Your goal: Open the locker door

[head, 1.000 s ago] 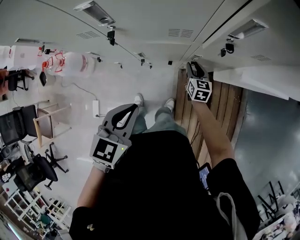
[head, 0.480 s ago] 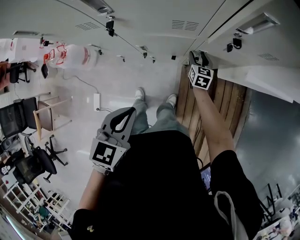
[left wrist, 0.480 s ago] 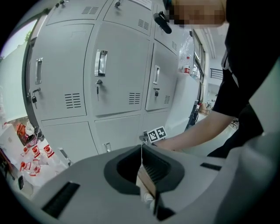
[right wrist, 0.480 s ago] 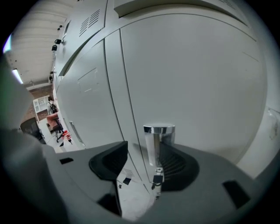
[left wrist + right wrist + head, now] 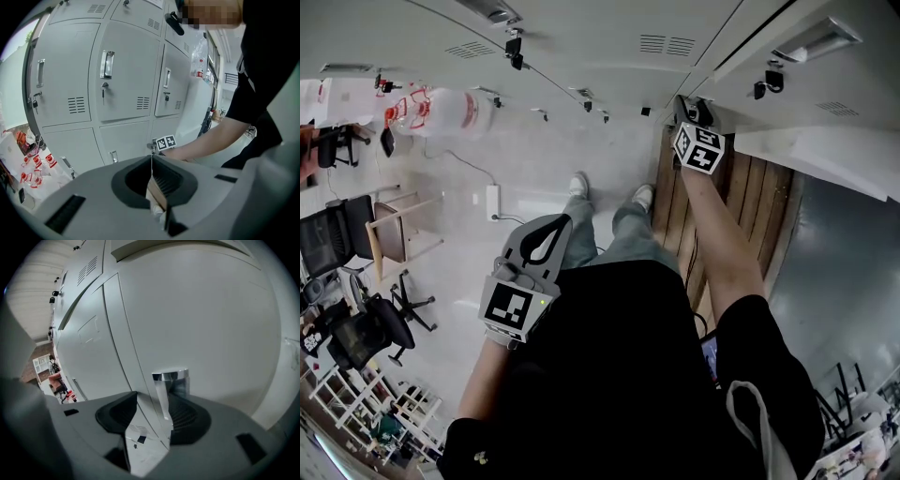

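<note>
Astride the handle [image 5: 171, 379] of the door [image 5: 211, 324]: right hand-held gripper [image 5: 161, 404].
Jaws just spread wide, not pressing the handle; left hand-held gripper [image 5: 151, 157] closed, empty, aside. Fits approach before a grip or release after a pull; door flush or ajar, cannot tell.

Locker bank [image 5: 581, 47] walls off 12 o'clock, edge to edge. Open floor [image 5: 534, 159] from 10 to 12 between lockers and feet; only a power strip [image 5: 494, 202] lies there. Bottle pack [image 5: 431, 114] at 11, chairs [image 5: 370, 342] crowd 9. Wooden slats [image 5: 741, 216] at 1, grey-blue surface [image 5: 844, 281] closes 3. Right gripper [image 5: 688, 111] is hard up to the lockers at 1. Its jaws just opened wide, chrome handle [image 5: 169, 392] stands in the gap, door face [image 5: 201, 324] right behind. Left gripper [image 5: 561, 221] at 8, jaws together, torso at its 3, open floor otherwise.
</note>
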`<state>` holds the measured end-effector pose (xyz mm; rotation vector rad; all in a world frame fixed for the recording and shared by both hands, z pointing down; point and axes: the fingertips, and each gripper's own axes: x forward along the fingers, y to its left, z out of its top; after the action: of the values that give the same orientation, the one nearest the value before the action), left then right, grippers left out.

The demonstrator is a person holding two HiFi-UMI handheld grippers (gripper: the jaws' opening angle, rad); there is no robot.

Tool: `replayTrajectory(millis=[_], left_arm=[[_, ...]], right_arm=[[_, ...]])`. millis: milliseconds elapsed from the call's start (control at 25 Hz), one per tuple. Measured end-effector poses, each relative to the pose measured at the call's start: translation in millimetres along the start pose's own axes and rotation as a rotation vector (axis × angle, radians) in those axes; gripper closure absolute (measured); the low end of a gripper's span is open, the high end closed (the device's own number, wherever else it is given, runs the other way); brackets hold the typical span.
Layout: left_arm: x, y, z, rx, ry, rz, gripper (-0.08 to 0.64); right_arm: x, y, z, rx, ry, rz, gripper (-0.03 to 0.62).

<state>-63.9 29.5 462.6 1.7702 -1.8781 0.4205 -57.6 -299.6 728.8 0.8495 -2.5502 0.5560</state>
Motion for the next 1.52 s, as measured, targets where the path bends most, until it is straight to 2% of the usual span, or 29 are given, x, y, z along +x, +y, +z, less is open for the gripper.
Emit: replayTrajectory(millis=[200, 400, 560, 960, 1240, 1360, 1520], left_arm=[[2, 0, 0, 0.001, -0.001, -0.014, 0.537], [4, 5, -3, 0.000, 0.047, -0.017, 0.537], [11, 0, 9, 0.041, -0.015, -0.082, 0.537], [25, -14, 14, 0.142, 0.003, -0.227, 0.537], [36, -40, 26, 0.213, -0.013, -0.332, 0.537], [39, -46, 26, 0.225, -0.007, -0.363, 0.537], [45, -54, 28, 0.233, 0.001, -0.406, 0.537]], right_arm=[[-8, 1, -5, -0.012, 0.013, 0.001, 0.373], [-31, -4, -20, -0.028, 0.023, -0.027, 0.436], [-52, -6, -33, -0.051, 0.033, -0.048, 0.449], [-110, -18, -64, -0.107, 0.067, -0.059, 0.454], [-150, -35, -81, -0.064, 0.069, -0.085, 0.449], [-168, -43, -90, -0.030, 0.070, -0.122, 0.451], [-192, -55, -101, 0.038, 0.052, -0.188, 0.491]])
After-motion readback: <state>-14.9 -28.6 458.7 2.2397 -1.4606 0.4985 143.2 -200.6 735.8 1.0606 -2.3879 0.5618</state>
